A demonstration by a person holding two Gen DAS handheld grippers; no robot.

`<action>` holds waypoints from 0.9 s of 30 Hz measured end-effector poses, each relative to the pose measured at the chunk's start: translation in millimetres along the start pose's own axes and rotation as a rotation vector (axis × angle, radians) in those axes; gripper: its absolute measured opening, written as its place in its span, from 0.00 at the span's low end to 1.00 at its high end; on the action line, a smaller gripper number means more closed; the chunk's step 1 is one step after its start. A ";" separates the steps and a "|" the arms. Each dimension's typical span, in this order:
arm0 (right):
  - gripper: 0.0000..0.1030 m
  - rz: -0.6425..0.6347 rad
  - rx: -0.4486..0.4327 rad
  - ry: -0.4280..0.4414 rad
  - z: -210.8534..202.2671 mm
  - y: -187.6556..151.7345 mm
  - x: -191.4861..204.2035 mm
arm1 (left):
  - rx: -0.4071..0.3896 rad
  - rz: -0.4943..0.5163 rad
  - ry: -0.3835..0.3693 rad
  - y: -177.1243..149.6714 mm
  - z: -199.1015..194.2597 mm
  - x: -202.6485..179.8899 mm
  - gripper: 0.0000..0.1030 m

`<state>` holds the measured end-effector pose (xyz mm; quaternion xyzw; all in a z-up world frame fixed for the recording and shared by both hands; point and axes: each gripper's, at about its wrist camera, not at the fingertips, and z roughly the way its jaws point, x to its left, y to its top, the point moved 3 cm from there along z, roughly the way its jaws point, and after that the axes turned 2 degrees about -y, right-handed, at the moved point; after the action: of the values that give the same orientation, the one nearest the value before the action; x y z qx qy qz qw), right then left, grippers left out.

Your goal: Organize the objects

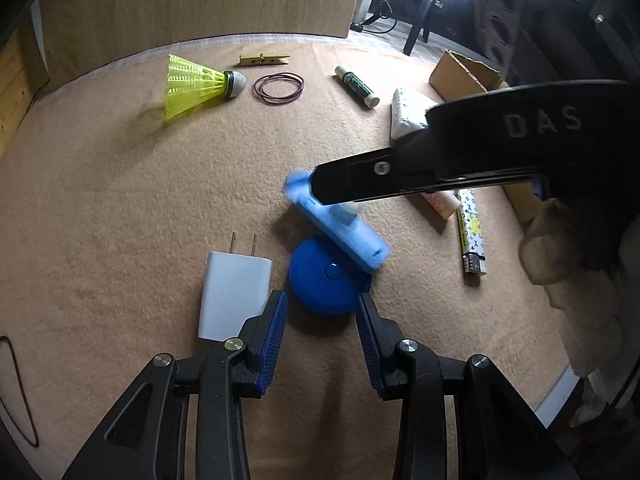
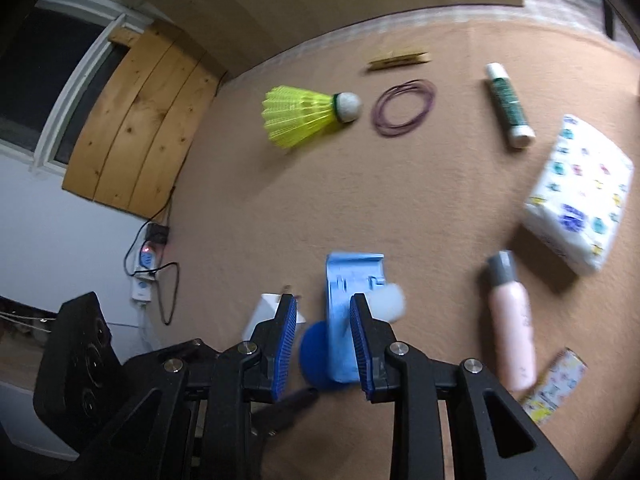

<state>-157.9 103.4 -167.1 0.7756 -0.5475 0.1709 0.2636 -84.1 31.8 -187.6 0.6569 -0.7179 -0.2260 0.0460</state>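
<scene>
light-blue case [image 2: 344, 320] between the right gripper [image 2: 324, 340] jaws, grip unclear, left gripper [image 1: 322, 334] jaws part-open, empty

Right tongs [image 2: 323, 344] part-open over light blue case [image 2: 348, 300]; shuttlecock [image 2: 304, 116], rubber bands [image 2: 404, 108] beyond on carpet [image 2: 280, 208]

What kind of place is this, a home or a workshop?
Probably a room in a home. Small household things lie on a tan carpet: a yellow shuttlecock, a tissue pack, a white charger. A power strip sits by the wall.
</scene>
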 end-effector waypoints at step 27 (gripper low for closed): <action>0.25 0.021 -0.135 -0.274 -47.8 -13.0 -57.4 | -0.093 -0.128 0.090 15.3 -31.2 51.4 0.37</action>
<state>-164.2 178.8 -163.5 0.7666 -0.5965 0.0289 0.2360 -93.7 -25.4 -165.6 0.7081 -0.6603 -0.2320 0.0941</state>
